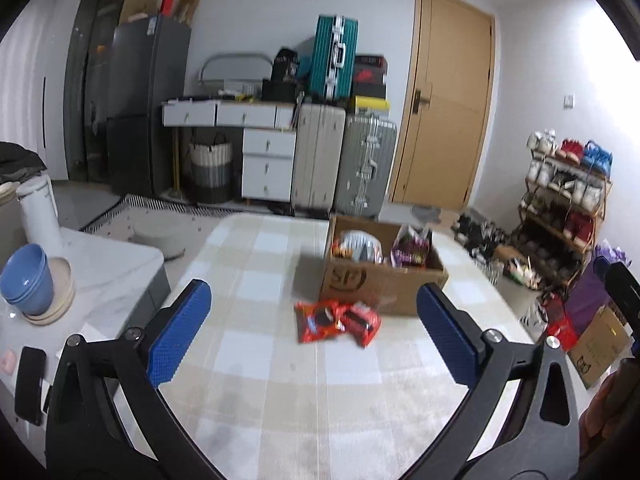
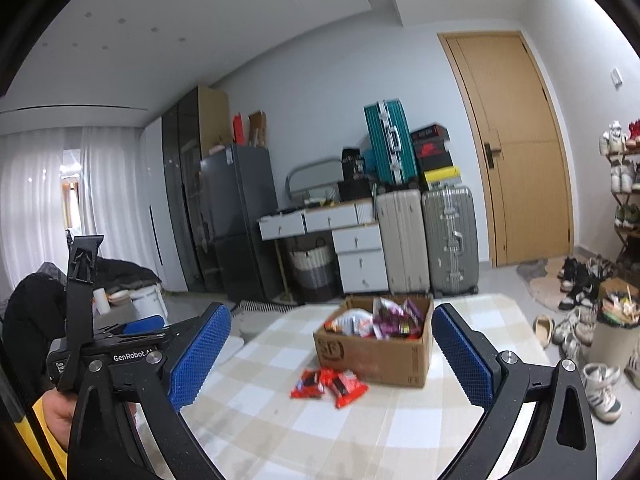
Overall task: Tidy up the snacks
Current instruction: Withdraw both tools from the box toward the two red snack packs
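Sitting at the far left of the left wrist view, stacked blue bowls [image 1: 27,278] rest on cream plates on a marbled white counter [image 1: 116,276], with a dark phone [image 1: 30,384] nearer the camera. The left gripper [image 1: 314,328] has its blue-padded fingers [image 1: 180,332] spread wide with nothing between them, above a table [image 1: 260,360] covered in a beige-and-white checked cloth. Ahead of it two red snack packets [image 1: 336,320] lie on the cloth, touching each other, just in front of an open cardboard box [image 1: 380,284] printed with "SF". The box holds more snacks [image 1: 410,250], purple and white packets among them; their writing is too blurred to read. In the right wrist view the left tool's body reads "GenRobot.AI", with a hand [image 2: 60,412] below it. The right gripper [image 2: 332,356] is likewise wide open and empty, the red packets and box lying beyond its fingers [image 2: 464,356]. Suitcases [image 2: 428,236] stand behind, a wooden door [image 2: 520,152] and shoes [image 2: 600,388] to the right.
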The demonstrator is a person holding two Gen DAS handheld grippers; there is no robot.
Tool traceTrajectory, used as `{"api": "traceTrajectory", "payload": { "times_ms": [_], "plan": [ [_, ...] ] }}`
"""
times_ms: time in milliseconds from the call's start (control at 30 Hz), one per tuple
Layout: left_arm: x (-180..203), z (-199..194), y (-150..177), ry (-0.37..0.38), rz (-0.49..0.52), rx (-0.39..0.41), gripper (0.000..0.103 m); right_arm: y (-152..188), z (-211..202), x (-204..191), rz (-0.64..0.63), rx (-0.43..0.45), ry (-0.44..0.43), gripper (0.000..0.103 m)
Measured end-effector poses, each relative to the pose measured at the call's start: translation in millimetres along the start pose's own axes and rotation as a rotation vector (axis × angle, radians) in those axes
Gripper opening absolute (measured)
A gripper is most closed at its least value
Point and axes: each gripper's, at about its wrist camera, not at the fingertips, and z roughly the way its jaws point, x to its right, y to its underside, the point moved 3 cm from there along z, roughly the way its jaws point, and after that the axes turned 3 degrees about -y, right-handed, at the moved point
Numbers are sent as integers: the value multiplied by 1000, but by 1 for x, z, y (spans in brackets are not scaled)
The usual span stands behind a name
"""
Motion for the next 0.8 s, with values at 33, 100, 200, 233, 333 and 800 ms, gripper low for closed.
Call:
{"api": "traceTrajectory", "payload": {
  "times_ms": [33,100,200,233,333,800],
  "plan": [
    [2,7,5,-2,6,-12,103,4,5,1,5,-13,0,102],
    [4,17,13,0,14,-30,103,11,10,3,13,-32,-2,102],
    [14,40,14,6,15,-44,103,15,18,7,16,-35,-1,102],
    [14,41,14,4,17,-44,103,15,20,7,16,-36,-4,102],
    [17,53,18,1,30,-54,103,22,29,10,14,-50,-1,102],
    [7,160,45,-32,6,-206,103,54,105,33,24,-176,12,102]
  ]
}}
